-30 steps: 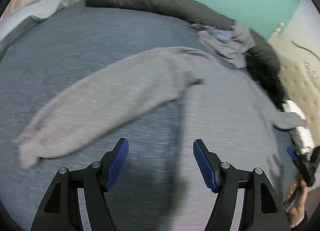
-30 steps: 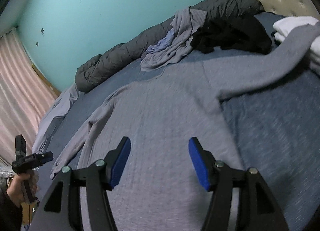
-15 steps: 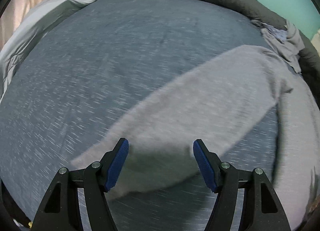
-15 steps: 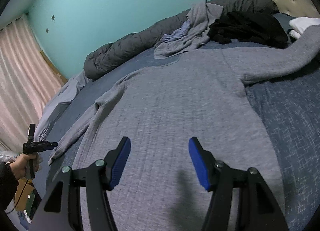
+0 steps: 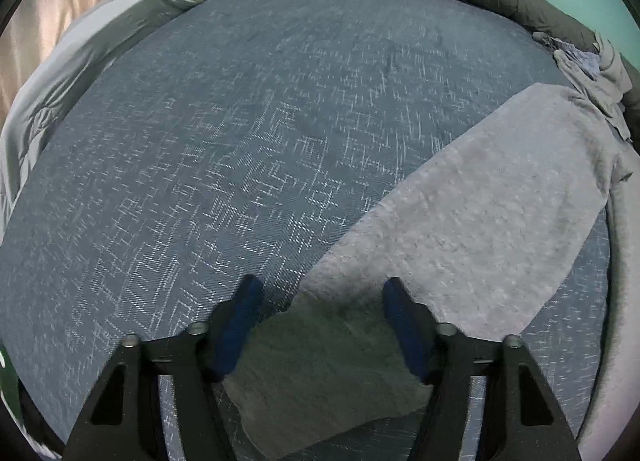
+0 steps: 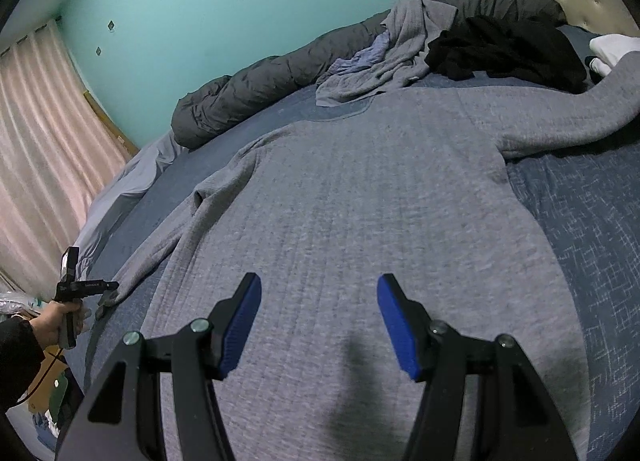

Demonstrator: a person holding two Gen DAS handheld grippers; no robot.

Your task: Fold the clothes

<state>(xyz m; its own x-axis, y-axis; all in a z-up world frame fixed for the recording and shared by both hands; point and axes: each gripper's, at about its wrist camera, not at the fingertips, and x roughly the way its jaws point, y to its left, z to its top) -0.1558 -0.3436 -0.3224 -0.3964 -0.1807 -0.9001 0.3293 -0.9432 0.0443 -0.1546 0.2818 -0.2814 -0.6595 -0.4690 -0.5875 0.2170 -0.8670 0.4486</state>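
We take the grey knitted long-sleeved sweater (image 6: 360, 229) as our landmark: it lies spread flat, front down or up we cannot tell, on the bed's dark blue patterned cover (image 5: 240, 141). Our left gripper (image 5: 320, 325) points steeply down at the cuff end of the sweater's one sleeve (image 5: 460, 229), which runs away from the body across the cover. Its jaws are closing with the sleeve end lying between them; the blue pads do not yet press on the cloth, so nothing is held. In the right wrist view this same gripper (image 6: 102, 295) shows small at the sleeve tip, carried by a hand (image 6: 60, 317) in a dark sleeve.

Our right gripper (image 6: 318, 325) hangs over the sweater's lower body, jaws about half open and empty, its shadow on the knit below.

Beyond the sweater's collar a crumpled heap of grey and pale blue clothes (image 6: 384, 57) leans on a long rolled dark grey duvet (image 6: 248, 93). Just beside that heap lies a black crumpled garment (image 6: 508, 49), and the sweater's other sleeve reaches toward a white folded cloth (image 6: 612, 49).

No containers show in either view.
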